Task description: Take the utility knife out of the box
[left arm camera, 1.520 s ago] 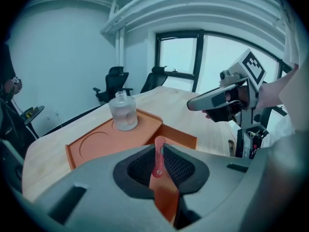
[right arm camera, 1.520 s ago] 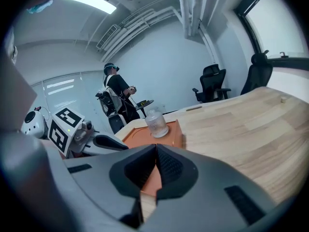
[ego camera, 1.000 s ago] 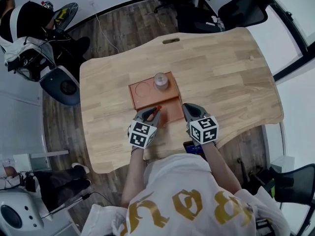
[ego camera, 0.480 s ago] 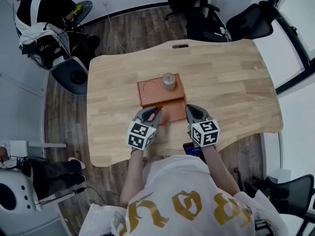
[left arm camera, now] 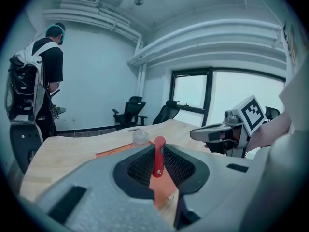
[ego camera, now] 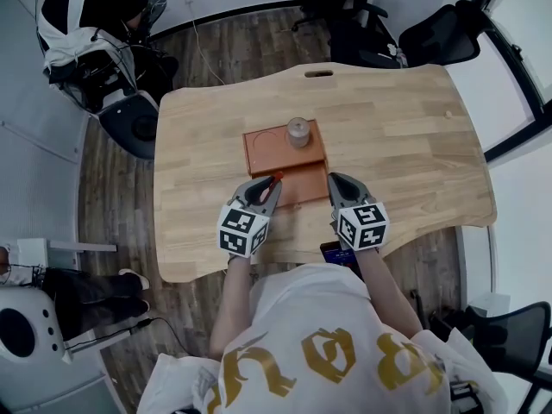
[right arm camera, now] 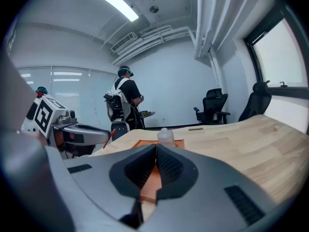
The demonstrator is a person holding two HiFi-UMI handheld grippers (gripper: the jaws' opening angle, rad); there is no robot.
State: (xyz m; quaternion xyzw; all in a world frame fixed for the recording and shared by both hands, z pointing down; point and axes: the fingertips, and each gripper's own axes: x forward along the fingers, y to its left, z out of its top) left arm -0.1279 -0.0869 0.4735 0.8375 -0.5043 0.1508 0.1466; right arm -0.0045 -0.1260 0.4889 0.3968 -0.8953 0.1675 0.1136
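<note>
Bottle in box, box on table

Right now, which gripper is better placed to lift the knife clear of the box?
The left gripper: its jaws grip the red utility knife over the box's near edge. The right gripper is shut and empty beside it.

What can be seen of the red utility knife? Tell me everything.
The utility knife is a slim red strip, plastic by its look, with a rounded top end and a small rivet-like dot lower down. It stands nearly upright, pinched between the dark ribbed pads of the left tongs, its top poking out above them. It is over the near part of the orange-brown box. No blade can be made out.
</note>
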